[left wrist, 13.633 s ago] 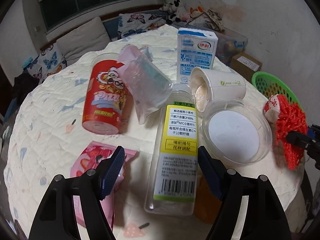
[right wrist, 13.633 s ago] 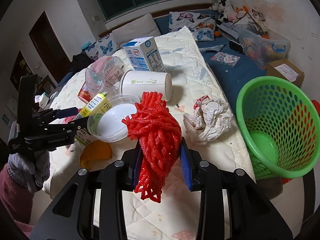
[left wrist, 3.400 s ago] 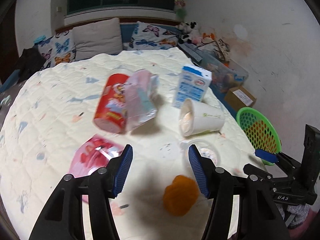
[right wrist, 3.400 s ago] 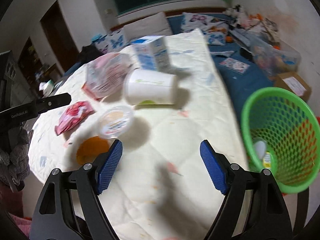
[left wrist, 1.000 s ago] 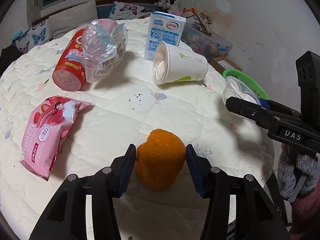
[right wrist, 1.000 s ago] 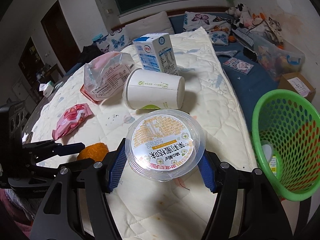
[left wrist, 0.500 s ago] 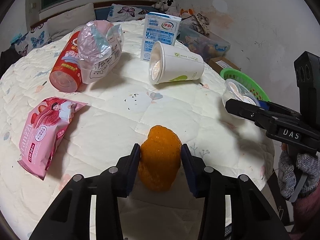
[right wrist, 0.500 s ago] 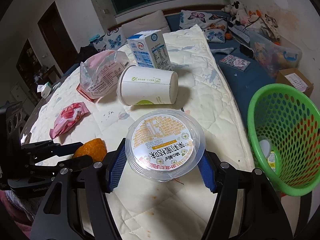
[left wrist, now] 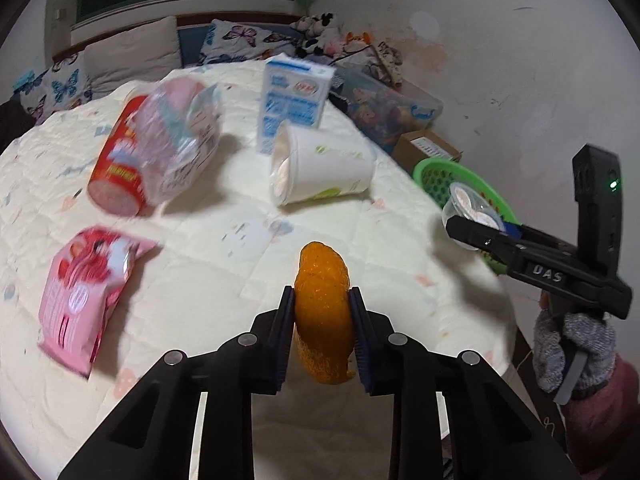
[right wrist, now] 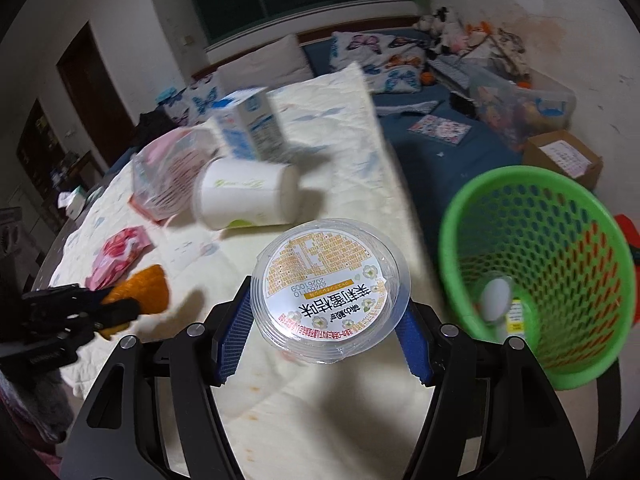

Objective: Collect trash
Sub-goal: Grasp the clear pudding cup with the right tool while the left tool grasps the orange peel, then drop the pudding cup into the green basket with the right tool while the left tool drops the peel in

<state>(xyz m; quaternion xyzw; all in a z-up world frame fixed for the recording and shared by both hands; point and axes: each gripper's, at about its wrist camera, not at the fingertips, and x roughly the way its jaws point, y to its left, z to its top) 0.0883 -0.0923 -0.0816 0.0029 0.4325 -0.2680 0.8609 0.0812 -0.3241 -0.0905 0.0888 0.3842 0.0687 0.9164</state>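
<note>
In the left wrist view, the left gripper [left wrist: 322, 332] has its jaws closing on an orange peel [left wrist: 323, 312], and both pads already press its sides; the peel stands tall between them, above the quilt [left wrist: 224, 280] of the bed. Ahead of the jaws and to the left lies a pink packet [left wrist: 86, 292]. Further ahead on the left a red can [left wrist: 116, 168] lies on its side with a clear bag [left wrist: 180, 140] against it. Straight ahead a white cup [left wrist: 320, 170] lies on its side, and a milk carton [left wrist: 294, 104] stands just behind it. To the right of the jaws the right gripper [left wrist: 476, 220] holds a clear tub [left wrist: 470, 210] in front of the green basket [left wrist: 436, 172], and a hand [left wrist: 572, 348] in a grey glove grips its handle. In the right wrist view, the right gripper [right wrist: 324, 332] has its jaws about half open and clamped on the tub [right wrist: 332, 296], whose printed lid faces the camera. The basket [right wrist: 536, 272] stands just to the right of the jaws, beside the bed, with some small trash at its bottom. To the left of the jaws the left gripper [right wrist: 116, 300] holds the peel [right wrist: 146, 288]. Ahead on the left lie the packet [right wrist: 120, 254], the cup [right wrist: 246, 198], the bag [right wrist: 168, 176] and the carton [right wrist: 248, 124], all blurred.
</note>
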